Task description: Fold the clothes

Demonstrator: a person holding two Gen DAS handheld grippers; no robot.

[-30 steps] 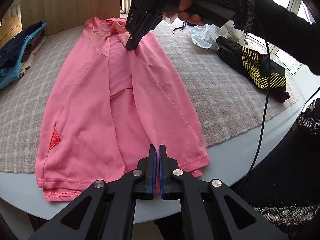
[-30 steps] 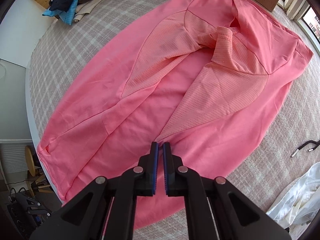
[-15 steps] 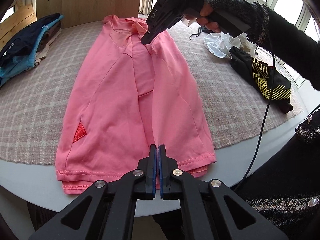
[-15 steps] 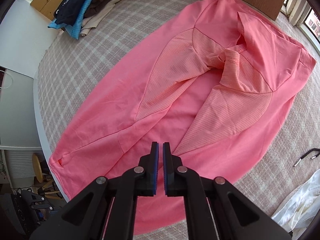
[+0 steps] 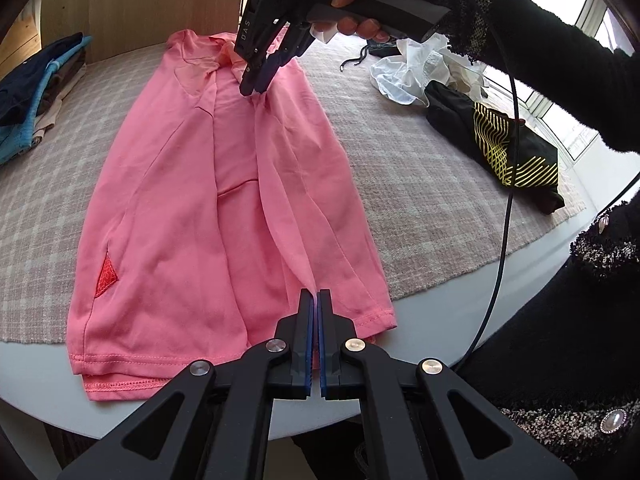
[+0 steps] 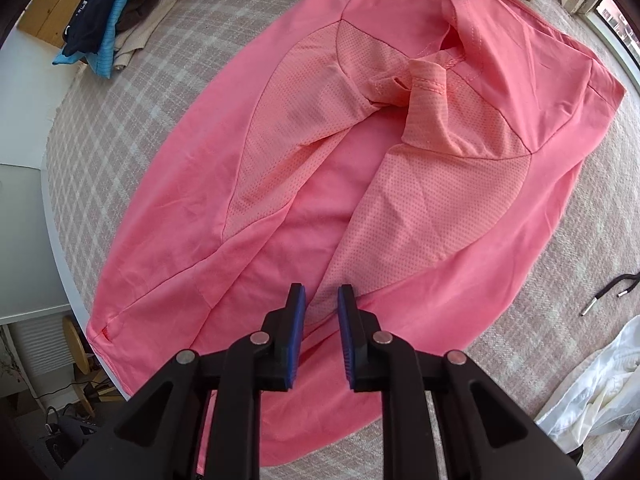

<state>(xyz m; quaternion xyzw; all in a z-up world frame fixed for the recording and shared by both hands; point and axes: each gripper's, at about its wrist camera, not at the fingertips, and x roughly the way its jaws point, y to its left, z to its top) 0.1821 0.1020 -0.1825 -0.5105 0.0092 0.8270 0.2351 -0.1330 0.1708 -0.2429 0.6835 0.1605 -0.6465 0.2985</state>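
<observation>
A pink shirt (image 5: 176, 184) lies lengthwise on the checked cloth, both sides folded toward the middle, hem at the near table edge. My left gripper (image 5: 315, 294) is shut on a raised ridge of the right flap near the hem. My right gripper (image 5: 260, 76) hovers over the shirt's collar end. In the right wrist view the right gripper (image 6: 321, 292) stands a little open, empty, over the edge of the mesh shoulder panel (image 6: 420, 208) of the shirt (image 6: 168, 208).
A stack of folded clothes (image 5: 28, 92) lies at the far left. A white garment (image 5: 408, 68) and a black garment with yellow stripes (image 5: 504, 140) lie at the right. A wooden board (image 5: 132, 4) stands behind. The round table edge (image 5: 440, 300) is near me.
My right gripper has opened from shut and let go of the flap near the collar. My left gripper stays shut on the fabric by the hem.
</observation>
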